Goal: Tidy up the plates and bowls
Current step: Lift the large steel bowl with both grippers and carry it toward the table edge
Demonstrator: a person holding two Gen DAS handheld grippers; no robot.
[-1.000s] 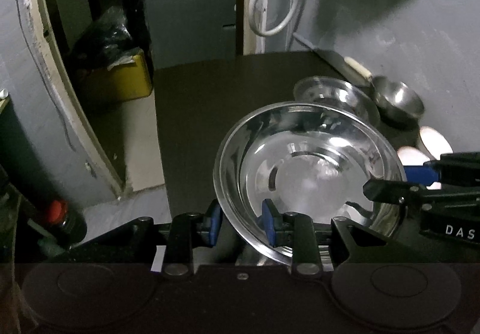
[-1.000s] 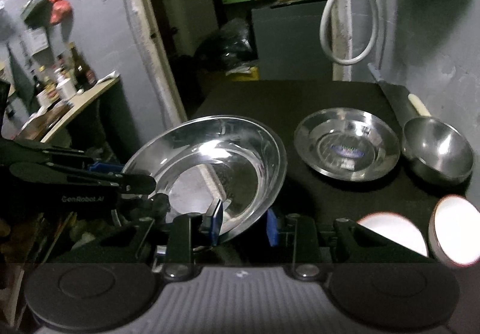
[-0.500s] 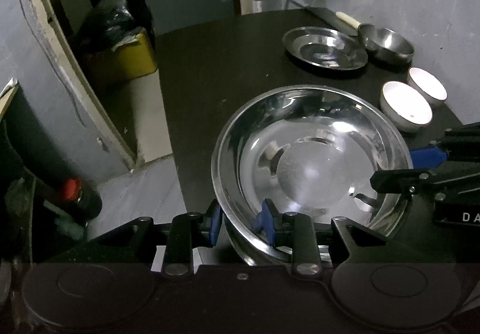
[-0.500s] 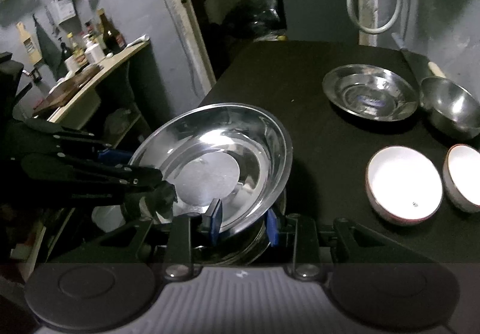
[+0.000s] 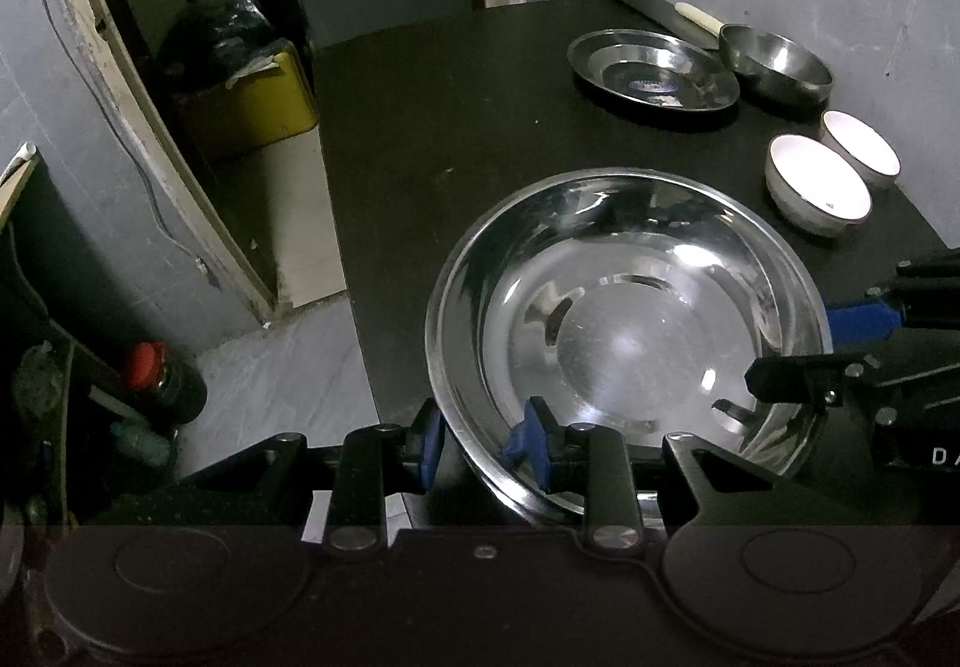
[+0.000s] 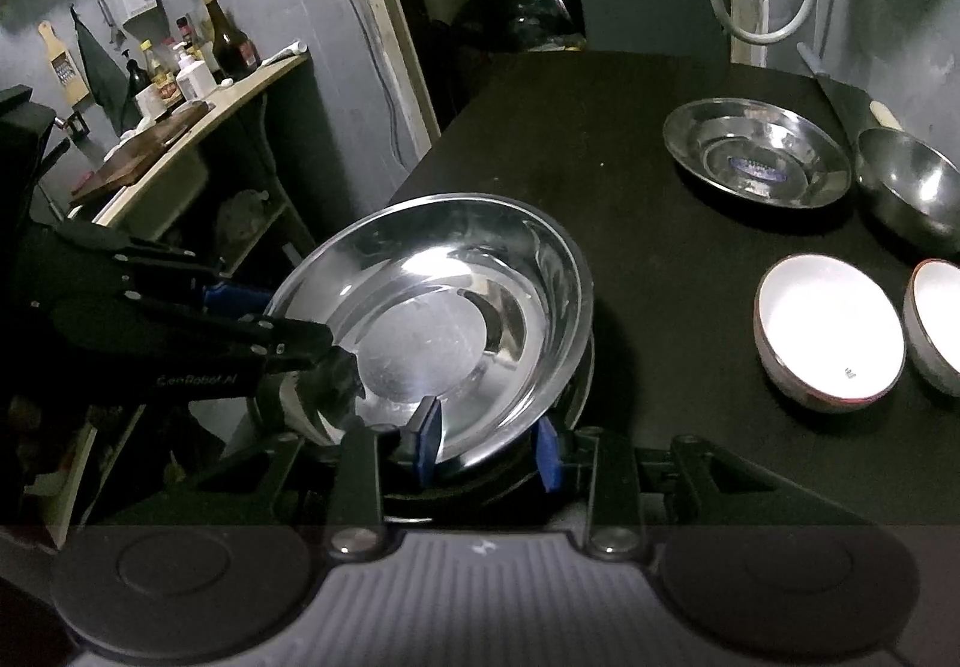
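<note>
Both tongs sit at the near rim of the big steel dish (image 5: 624, 319). On the left, the left gripper (image 5: 483, 448) pinches that rim: one blue pad lies outside the wall, the other presses inside the dish. Further right, the right gripper (image 6: 487, 445) straddles the opposite side of the rim, and its jaws are opening; its left pad still looks to touch the inner wall, while the right pad stands off the outside with a dark gap, so the rim is between them but not clamped.

The dish rests low at the near left part of the black table (image 5: 420, 127), slightly tipped, and in the right wrist view a second steel rim shows just under it, as if it sits on another dish; how many lie below cannot be told.

Right of the dish stand two white bowls (image 6: 831, 328), touching or nearly so. Behind them, toward the wall, lie a smaller steel plate (image 6: 756, 151) and, just beside it on the right, a steel bowl (image 6: 912, 187).
</note>
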